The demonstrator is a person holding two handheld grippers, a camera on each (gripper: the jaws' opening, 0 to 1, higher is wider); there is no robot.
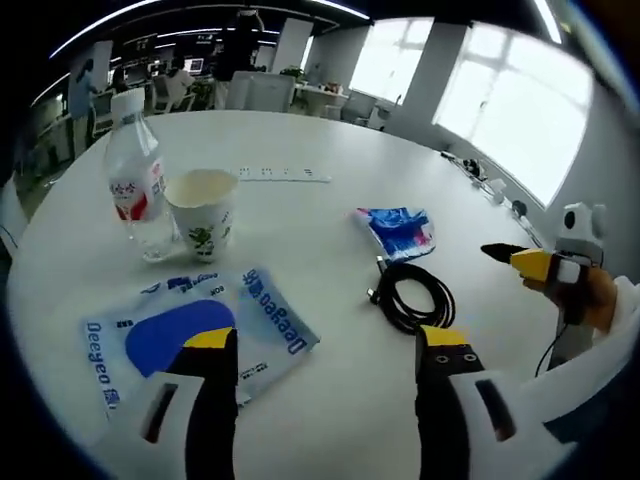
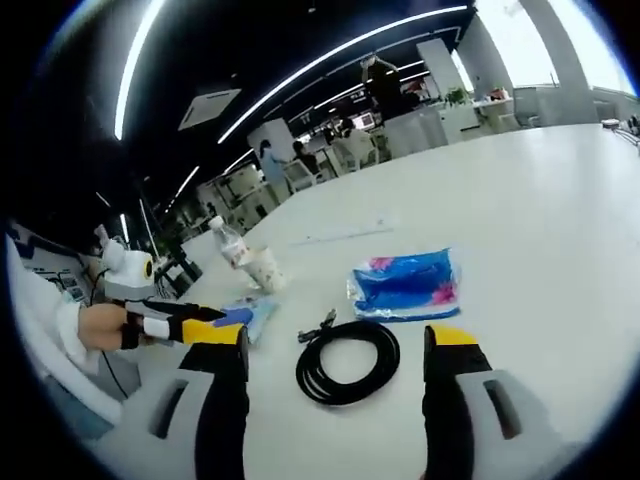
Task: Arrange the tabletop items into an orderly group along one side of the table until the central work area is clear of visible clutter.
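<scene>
The left gripper (image 1: 325,350) is hovering low over the round white table (image 1: 300,130) with its 2 yellow-tipped jaws spread wide and nothing between them. Just ahead of its left jaw, the flat blue-and-white plastic pouch printed "Deeyeo" (image 1: 190,335) is lying flat. Beyond it, the clear plastic water bottle with a red label (image 1: 135,185) and the white paper cup with a green print (image 1: 202,212) are standing upright, just beside each other, already forming a small group at that side.

The right gripper (image 2: 335,355) is also hanging spread and empty, pointing at the coiled black cable (image 2: 348,362), which is lying between its jaw tips. Just beyond the coil, the small blue-and-pink plastic packet (image 2: 405,285) is lying flat, nearer the table's middle.

The step in hand looks like gathering the 2 central items toward the bottle and cup. To do it well, the right gripper should be coming down over one side of the coil, so both jaws are straddling several loops at once; pinching a single strand would likely let the coil unwind and trail. The cable should be carried low, then set beside the pouch without nudging the upright cup. The thin packet will likely need a grip at its raised edge.
</scene>
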